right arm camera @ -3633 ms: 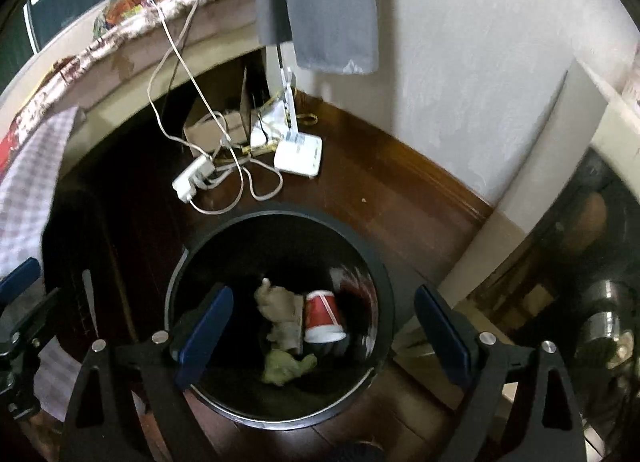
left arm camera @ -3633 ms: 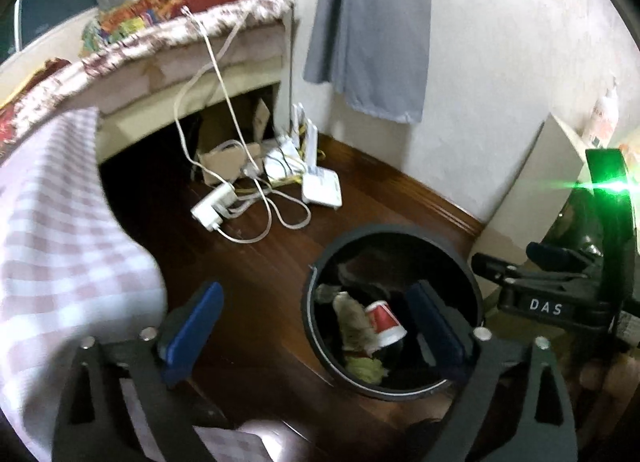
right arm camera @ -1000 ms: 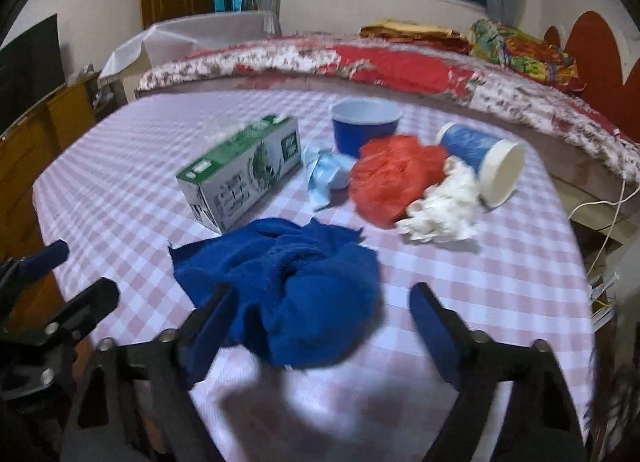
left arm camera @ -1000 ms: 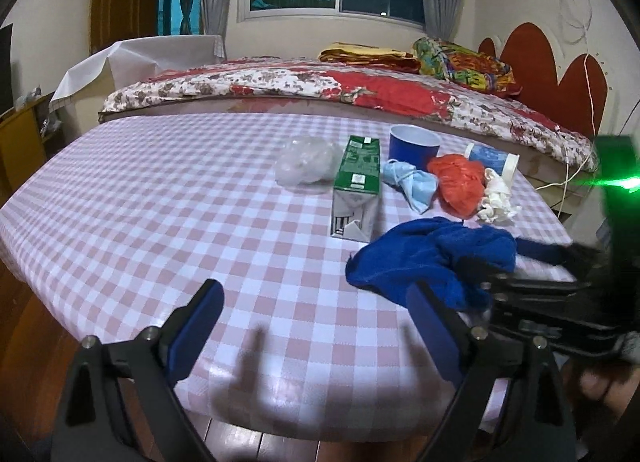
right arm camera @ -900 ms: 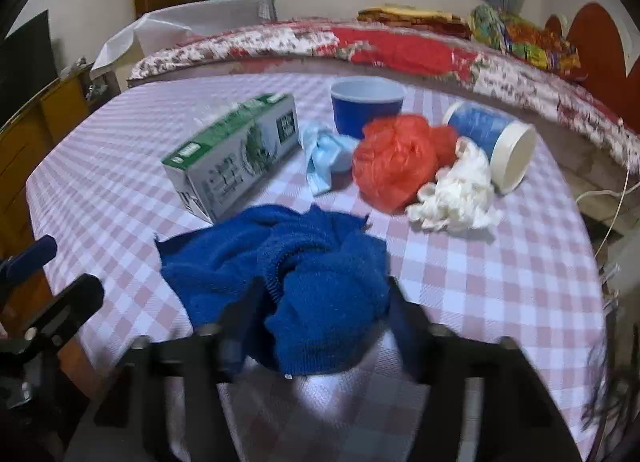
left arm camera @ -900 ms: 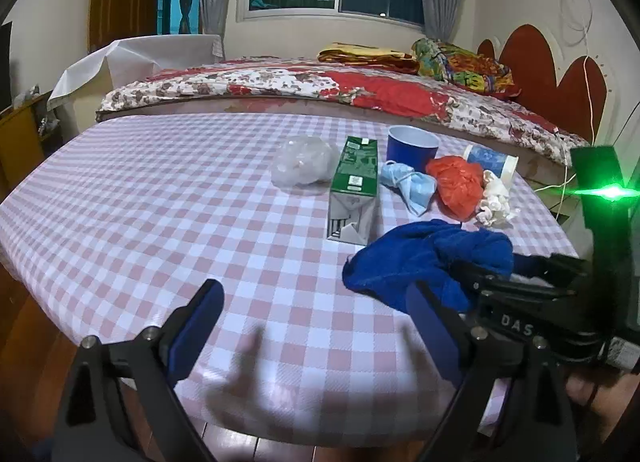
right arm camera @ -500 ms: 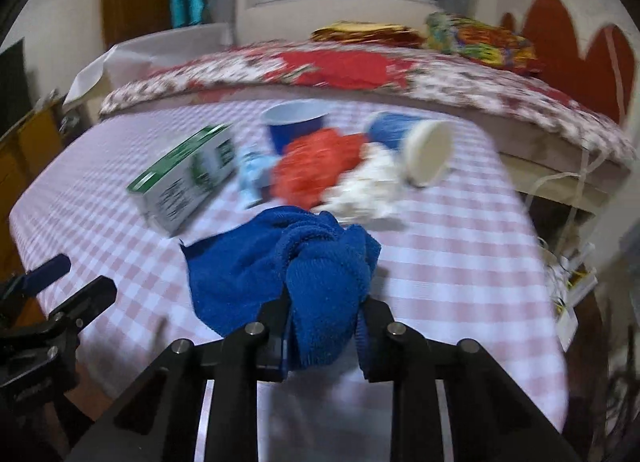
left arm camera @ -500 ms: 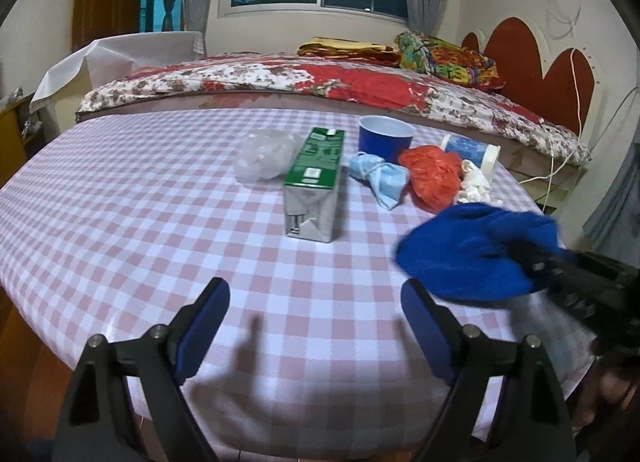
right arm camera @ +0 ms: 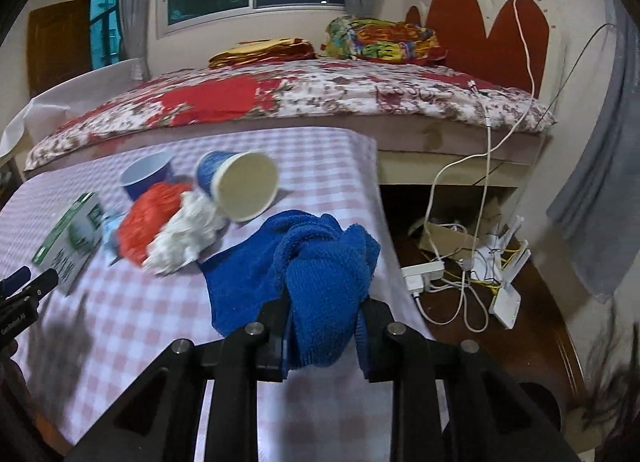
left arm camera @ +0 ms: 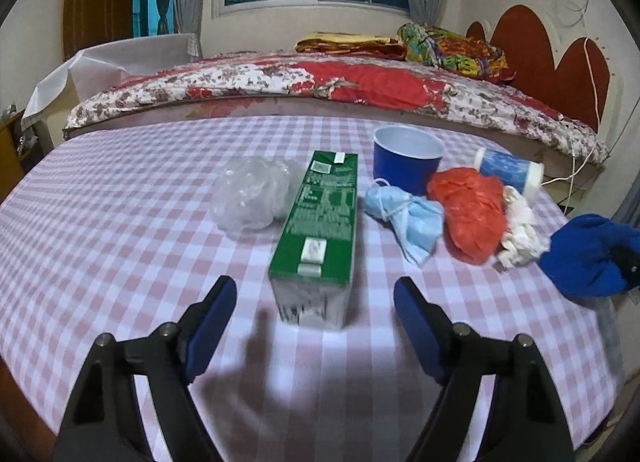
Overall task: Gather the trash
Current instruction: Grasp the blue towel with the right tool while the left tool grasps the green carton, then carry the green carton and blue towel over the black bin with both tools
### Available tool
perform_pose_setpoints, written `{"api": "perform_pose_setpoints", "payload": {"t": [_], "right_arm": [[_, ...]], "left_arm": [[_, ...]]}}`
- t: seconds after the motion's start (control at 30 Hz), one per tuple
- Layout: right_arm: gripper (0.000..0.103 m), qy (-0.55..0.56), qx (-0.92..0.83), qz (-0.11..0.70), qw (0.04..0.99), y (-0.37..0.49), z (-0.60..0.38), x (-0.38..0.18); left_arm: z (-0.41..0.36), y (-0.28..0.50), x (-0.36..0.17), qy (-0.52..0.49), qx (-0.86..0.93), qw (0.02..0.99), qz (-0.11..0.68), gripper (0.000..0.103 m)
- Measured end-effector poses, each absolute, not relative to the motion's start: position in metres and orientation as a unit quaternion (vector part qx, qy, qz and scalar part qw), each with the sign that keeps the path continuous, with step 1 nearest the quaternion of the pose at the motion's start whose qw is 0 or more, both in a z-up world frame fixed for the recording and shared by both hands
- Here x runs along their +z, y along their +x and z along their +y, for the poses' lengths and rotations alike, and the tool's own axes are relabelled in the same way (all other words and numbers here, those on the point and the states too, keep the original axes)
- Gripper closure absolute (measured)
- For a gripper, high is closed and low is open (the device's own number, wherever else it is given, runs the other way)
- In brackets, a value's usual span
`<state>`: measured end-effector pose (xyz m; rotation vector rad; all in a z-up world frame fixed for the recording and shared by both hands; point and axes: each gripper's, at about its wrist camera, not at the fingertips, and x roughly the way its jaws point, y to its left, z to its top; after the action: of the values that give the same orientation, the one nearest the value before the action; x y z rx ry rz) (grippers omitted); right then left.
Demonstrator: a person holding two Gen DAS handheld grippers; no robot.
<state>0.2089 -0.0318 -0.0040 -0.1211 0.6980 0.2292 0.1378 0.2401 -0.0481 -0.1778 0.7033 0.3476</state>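
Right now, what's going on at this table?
A person with a gripper in each hand is clearing a checked table. The right gripper is shut on a blue cloth and holds it at the table's edge. The left gripper has just been closing a little; its jaws stand open with nothing pressed between them, lined up on a green carton lying just ahead. A plastic wrap, face mask, red bag, tissue and two blue cups remain.

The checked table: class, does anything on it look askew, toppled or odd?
Yes. The blue paper cup lies tipped on its side among the trash, its open mouth facing the right wrist camera, while the blue bowl stands upright. The green carton also lies flat on the table.
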Motion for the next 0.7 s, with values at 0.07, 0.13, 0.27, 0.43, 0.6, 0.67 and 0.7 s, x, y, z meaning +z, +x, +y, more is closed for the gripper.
{"api": "perform_pose_setpoints", "payload": {"t": [0.07, 0.13, 0.27, 0.43, 0.6, 0.67, 0.7], "right_arm": [[0.077, -0.06, 0.11, 0.342, 0.931, 0.214, -0.033, -0.003], [0.077, -0.063, 0.11, 0.343, 0.931, 0.217, -0.031, -0.004], [0.077, -0.067, 0.116, 0.34, 0.931, 0.218, -0.027, -0.006], [0.077, -0.061, 0.119, 0.337, 0.932, 0.214, -0.032, -0.009], [0.077, -0.057, 0.12, 0.333, 0.934, 0.21, -0.036, -0.006], [0.077, -0.055, 0.12, 0.328, 0.935, 0.205, -0.04, -0.002], [0.077, -0.055, 0.12, 0.325, 0.936, 0.203, -0.042, 0.0]], "left_arm": [[0.243, 0.146, -0.051, -0.094, 0.166, 0.917, 0.351, 0.024], [0.245, 0.153, -0.052, -0.098, 0.162, 0.916, 0.355, 0.026], [0.246, 0.163, -0.056, -0.095, 0.15, 0.912, 0.369, 0.062], [0.241, 0.153, -0.048, -0.091, 0.143, 0.921, 0.35, 0.062], [0.227, 0.135, -0.041, -0.09, 0.137, 0.927, 0.337, 0.062], [0.22, 0.127, -0.036, -0.091, 0.131, 0.93, 0.33, 0.062], [0.217, 0.125, -0.033, -0.089, 0.128, 0.932, 0.328, 0.062]]}}
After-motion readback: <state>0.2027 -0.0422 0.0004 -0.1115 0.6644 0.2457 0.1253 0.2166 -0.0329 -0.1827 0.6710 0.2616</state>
